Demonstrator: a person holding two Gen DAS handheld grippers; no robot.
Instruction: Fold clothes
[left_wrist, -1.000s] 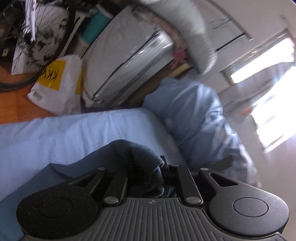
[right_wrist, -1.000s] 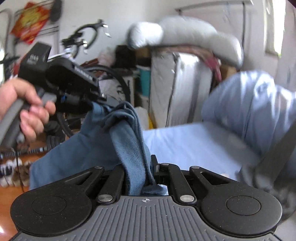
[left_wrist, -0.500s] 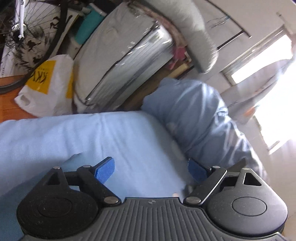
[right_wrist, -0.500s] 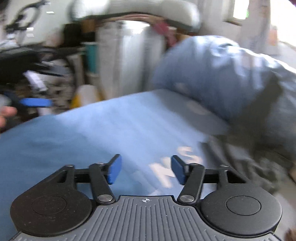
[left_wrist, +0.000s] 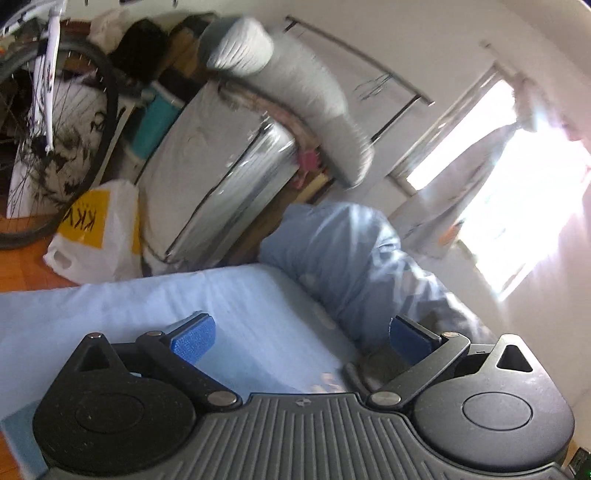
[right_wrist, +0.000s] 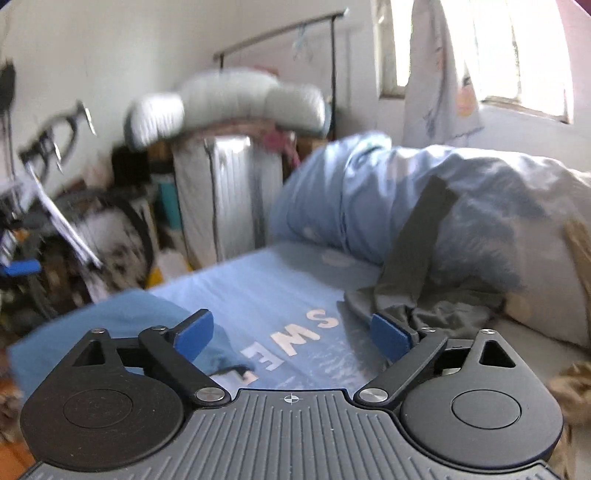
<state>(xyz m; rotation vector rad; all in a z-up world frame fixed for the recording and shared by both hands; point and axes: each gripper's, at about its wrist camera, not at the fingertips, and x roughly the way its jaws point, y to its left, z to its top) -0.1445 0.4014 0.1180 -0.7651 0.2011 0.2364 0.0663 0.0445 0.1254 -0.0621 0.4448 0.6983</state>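
Blue shirt (right_wrist: 280, 306) lies flat, lettering running away; left gripper (left_wrist: 299, 336) and right gripper (right_wrist: 291, 334) tilted slightly downward, jaws opening, nothing gripped.

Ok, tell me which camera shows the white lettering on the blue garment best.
The right wrist view. The white lettering lies plainly readable on the blue garment, just ahead of the right gripper. The left wrist view catches only a blurred pale scrap of it, behind its own gripper body.
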